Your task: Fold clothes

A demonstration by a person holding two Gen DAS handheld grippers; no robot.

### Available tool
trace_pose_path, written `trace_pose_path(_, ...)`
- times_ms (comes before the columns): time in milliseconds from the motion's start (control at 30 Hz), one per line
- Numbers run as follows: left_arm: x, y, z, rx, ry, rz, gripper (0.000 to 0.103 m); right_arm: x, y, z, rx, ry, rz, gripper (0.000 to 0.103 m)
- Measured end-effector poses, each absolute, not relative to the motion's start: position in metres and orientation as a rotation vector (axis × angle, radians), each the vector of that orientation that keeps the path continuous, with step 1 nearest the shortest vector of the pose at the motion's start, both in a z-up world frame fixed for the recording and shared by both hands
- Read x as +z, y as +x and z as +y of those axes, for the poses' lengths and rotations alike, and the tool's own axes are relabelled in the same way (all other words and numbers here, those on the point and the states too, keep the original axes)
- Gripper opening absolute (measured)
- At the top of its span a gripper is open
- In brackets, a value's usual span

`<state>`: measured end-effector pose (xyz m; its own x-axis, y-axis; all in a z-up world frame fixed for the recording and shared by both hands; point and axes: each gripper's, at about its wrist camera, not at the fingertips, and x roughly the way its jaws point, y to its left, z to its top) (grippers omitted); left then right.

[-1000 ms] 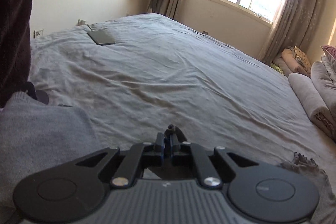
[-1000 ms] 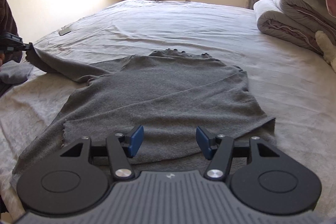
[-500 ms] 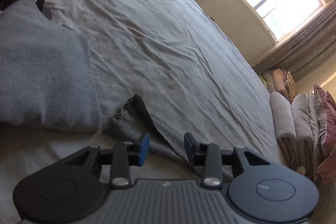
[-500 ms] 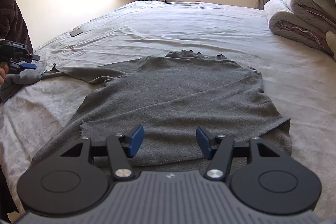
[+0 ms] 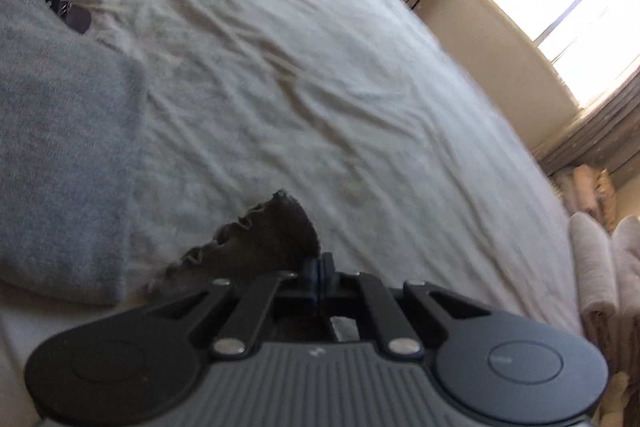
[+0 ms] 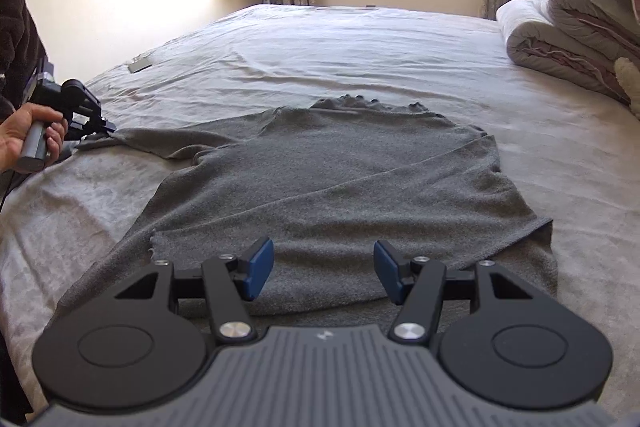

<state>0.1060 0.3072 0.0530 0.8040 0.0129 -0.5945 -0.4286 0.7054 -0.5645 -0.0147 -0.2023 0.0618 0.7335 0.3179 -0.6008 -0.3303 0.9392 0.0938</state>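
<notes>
A dark grey sweater (image 6: 332,183) lies flat on the bed, its right sleeve folded across the body and its left sleeve (image 6: 160,141) stretched out to the left. My left gripper (image 5: 319,273) is shut on the frilled cuff of that sleeve (image 5: 256,243); it also shows in the right wrist view (image 6: 102,129), held in a hand. My right gripper (image 6: 324,271) is open and empty, hovering just above the sweater's near hem.
A folded light grey garment (image 5: 60,147) lies left of the cuff. A dark flat device (image 6: 139,66) rests on the bed's far left. Rolled quilts and pillows (image 6: 568,27) are stacked at the right. The bed sheet (image 6: 360,55) stretches toward the window.
My left gripper was shut a second ago, opened over the sleeve cuff half a second ago, and has now shut on the cuff. The right gripper has crept slightly forward, still open.
</notes>
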Motion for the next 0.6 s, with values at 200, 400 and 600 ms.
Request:
trace_pose_path(200, 0.160, 0.024, 0.214, -0.438, -0.427, 0.156, 0.001, 0.075, -0.015, -0.225, 0.307, 0.058, 0.608, 0.060)
trace_pose_path(400, 0.156, -0.047, 0.088, -1.007, 0.040, 0.221, 0.007, 0.083, -0.011, -0.271, 0.241, 0.290, 0.583, 0.060)
trace_pose_path(600, 0.134, -0.009, 0.099, -0.970, -0.050, 0.388, 0.009, 0.077, -0.011, -0.293, 0.259, 0.472, 0.631, 0.062)
